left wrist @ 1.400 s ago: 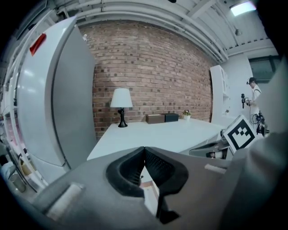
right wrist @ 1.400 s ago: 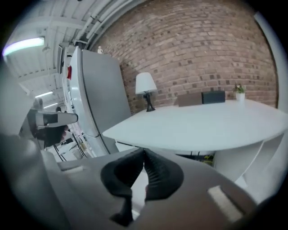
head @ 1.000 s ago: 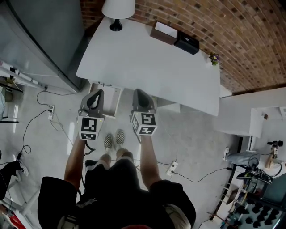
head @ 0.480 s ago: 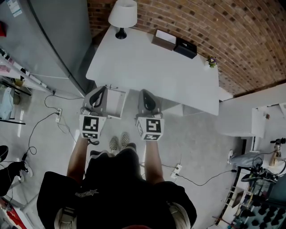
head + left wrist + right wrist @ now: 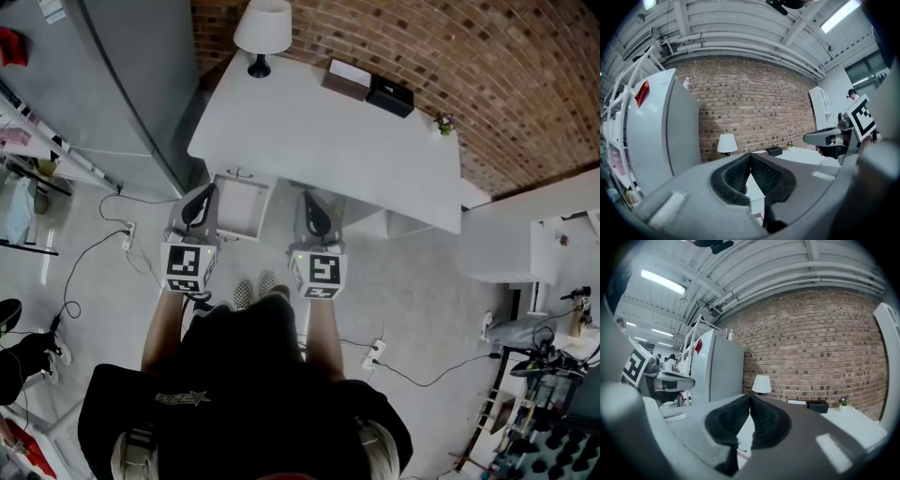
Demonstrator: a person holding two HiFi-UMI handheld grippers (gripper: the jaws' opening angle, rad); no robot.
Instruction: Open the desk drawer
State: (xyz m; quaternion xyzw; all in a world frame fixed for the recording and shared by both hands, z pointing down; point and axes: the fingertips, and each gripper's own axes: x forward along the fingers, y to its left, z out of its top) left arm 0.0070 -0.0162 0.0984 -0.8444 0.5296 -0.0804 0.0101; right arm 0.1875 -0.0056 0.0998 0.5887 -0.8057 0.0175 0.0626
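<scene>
— Well, entry one: the desk drawer (image 5: 235, 202). Location?
— Under the near edge of the white desk (image 5: 328, 131), at its left end, standing out from the front. In the head view it lies between my two grippers, just beside the left gripper (image 5: 203, 193) and farther from the right gripper (image 5: 310, 199). Contact: cannot tell.
— Appearance?
— White, shallow, box-shaped, pale inside.
— Entry two: your fingers?
— Both pairs clenched tip to tip, nothing between them, each aimed roughly level toward the brick wall (image 5: 754, 103).
</scene>
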